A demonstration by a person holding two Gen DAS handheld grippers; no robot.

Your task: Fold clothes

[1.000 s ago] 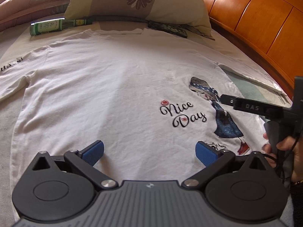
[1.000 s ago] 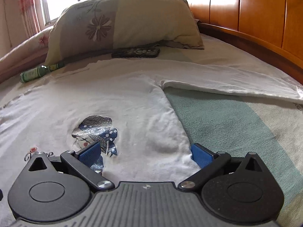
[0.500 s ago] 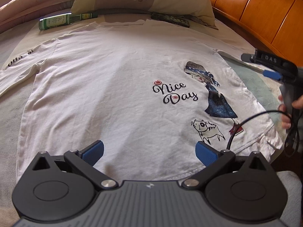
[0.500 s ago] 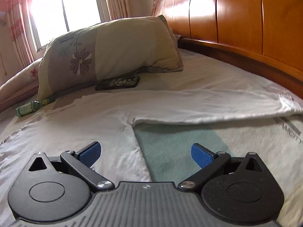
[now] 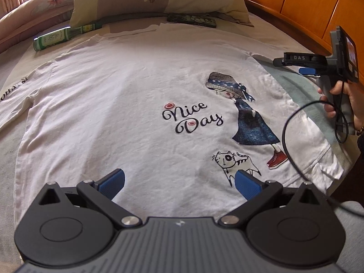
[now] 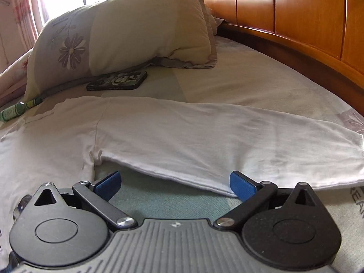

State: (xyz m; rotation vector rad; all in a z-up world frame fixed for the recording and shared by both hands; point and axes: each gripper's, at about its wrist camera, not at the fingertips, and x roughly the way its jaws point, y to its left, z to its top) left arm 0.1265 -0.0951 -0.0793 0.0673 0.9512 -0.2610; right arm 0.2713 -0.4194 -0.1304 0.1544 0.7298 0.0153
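A white long-sleeved T-shirt (image 5: 127,104) with a "Nice Day" print lies flat, front up, on the bed. My left gripper (image 5: 179,182) hovers open over its lower hem, nothing between the blue pads. The right gripper (image 5: 307,68), held by a hand (image 5: 350,104), shows at the shirt's right side. In the right wrist view my right gripper (image 6: 175,183) is open just short of the lower edge of the shirt's right sleeve (image 6: 227,136), near the armpit. That sleeve stretches flat to the right.
A flowered pillow (image 6: 136,27) lies at the head of the bed, with a dark phone case (image 6: 118,80) and a green bottle (image 5: 56,38) in front of it. The wooden headboard (image 6: 307,22) runs along the right. A cable (image 5: 289,141) hangs from the right gripper.
The left gripper pulled back toward the hem, so more of the shirt shows. The right gripper moved up along the shirt's side from the print to the right sleeve. Both stayed open.
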